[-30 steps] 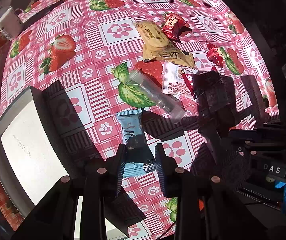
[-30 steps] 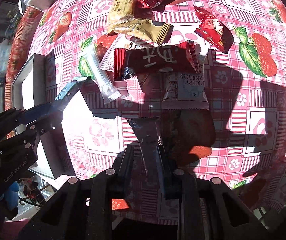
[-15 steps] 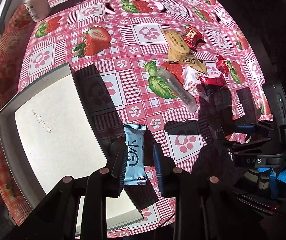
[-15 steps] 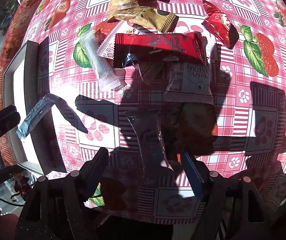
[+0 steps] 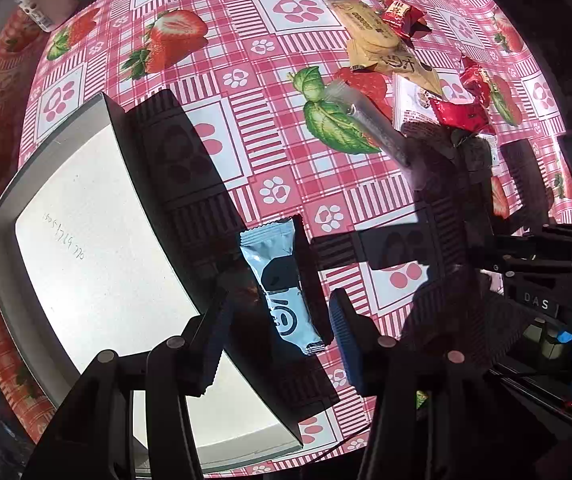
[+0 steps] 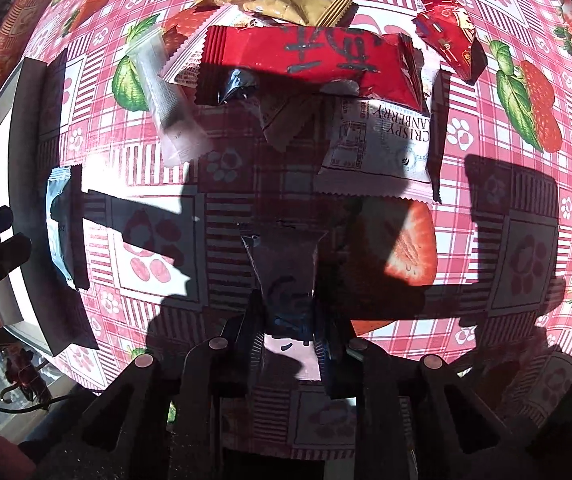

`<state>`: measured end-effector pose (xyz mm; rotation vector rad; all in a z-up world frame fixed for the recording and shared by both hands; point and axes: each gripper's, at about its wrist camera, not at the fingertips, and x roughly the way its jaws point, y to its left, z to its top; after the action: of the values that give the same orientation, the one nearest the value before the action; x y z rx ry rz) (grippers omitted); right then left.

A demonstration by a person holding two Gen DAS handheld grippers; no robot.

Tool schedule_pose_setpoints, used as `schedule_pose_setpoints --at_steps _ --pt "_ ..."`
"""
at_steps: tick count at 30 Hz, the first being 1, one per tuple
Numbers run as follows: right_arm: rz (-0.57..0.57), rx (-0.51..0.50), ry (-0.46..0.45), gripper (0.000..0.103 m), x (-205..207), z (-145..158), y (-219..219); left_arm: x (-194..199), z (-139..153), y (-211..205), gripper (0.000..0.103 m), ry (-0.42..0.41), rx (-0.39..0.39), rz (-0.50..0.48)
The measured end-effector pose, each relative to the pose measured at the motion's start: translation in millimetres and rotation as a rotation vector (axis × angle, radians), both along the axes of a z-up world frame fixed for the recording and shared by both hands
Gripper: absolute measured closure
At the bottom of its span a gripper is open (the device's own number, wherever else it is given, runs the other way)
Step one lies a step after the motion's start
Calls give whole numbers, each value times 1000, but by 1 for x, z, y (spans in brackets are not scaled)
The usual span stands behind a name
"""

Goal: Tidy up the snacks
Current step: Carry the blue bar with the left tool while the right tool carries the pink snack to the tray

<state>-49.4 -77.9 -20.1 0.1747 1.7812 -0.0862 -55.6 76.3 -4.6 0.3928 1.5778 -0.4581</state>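
Left wrist view: left gripper (image 5: pixel 278 328) just opened, blue snack packet (image 5: pixel 282 284) let go by tray (image 5: pixel 2 216) edge; right gripper (image 6: pixel 290 320) re-clamped on dark packet (image 6: pixel 286 268), next to sort.

So the tray (image 5: pixel 86 248) sits on the table (image 5: pixel 270 148) at the left, with one snack bar (image 5: pixel 282 284) just off its right edge, between tray and the rest. The snack pile (image 6: pixel 326 60) is further back to the right, packets overlapping each other. A small bottle (image 5: pixel 44 4) stands at the far left corner.
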Motion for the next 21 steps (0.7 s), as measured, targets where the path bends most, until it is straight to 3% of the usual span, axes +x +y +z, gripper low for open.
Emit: schedule_pose_setpoints --at_steps 7,9,10,11,12,13,21 --pt "-42 34 -13 78 -23 1 -13 -10 -36 -8 48 69 90 -22" --pt "-40 40 -16 78 -27 0 -13 -14 -35 -15 48 25 98 -54" --pt "-41 46 -20 78 -27 3 -15 -15 -34 -17 49 19 91 -63" --pt "-39 52 -23 78 -28 4 -15 -15 -33 -17 56 19 76 -63" --pt "-39 58 -27 78 -22 10 -11 -14 -30 -16 75 3 72 -62" --pt "-32 62 -30 78 -22 12 -8 -13 -29 -16 78 5 62 -58" --pt "19 107 -84 78 -1 34 17 0 12 5 78 -34 -80 40"
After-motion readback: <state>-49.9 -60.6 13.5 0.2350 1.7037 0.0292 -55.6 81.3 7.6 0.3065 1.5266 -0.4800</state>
